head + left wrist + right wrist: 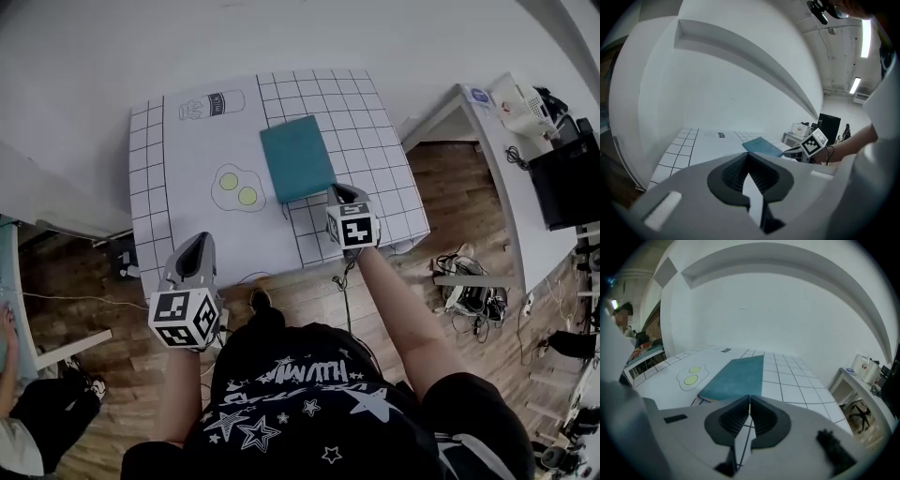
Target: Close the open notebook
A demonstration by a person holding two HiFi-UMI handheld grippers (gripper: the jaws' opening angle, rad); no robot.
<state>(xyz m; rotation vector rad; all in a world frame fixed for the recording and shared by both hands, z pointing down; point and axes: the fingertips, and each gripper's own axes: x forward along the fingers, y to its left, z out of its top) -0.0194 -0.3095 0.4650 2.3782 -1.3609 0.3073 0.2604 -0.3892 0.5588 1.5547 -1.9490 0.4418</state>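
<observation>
Teal-covered and flat on the table (192, 155), seemingly closed already: find the notebook (297, 157) just ahead of the right gripper (338, 191), well ahead and rightward of the left gripper (199, 240), both pinched together on nothing; next, only draw back clear without nudging it.

A: Where are we right now?
B: Looks like a research lab: white worktop (192, 155) printed with grid squares (375, 141) and fried-egg outlines (237, 188), cables (466, 298) tangled on the wooden floor (84, 309), monitor (565, 180) on a side desk (502, 187), strip lights (855, 85) overhead.
</observation>
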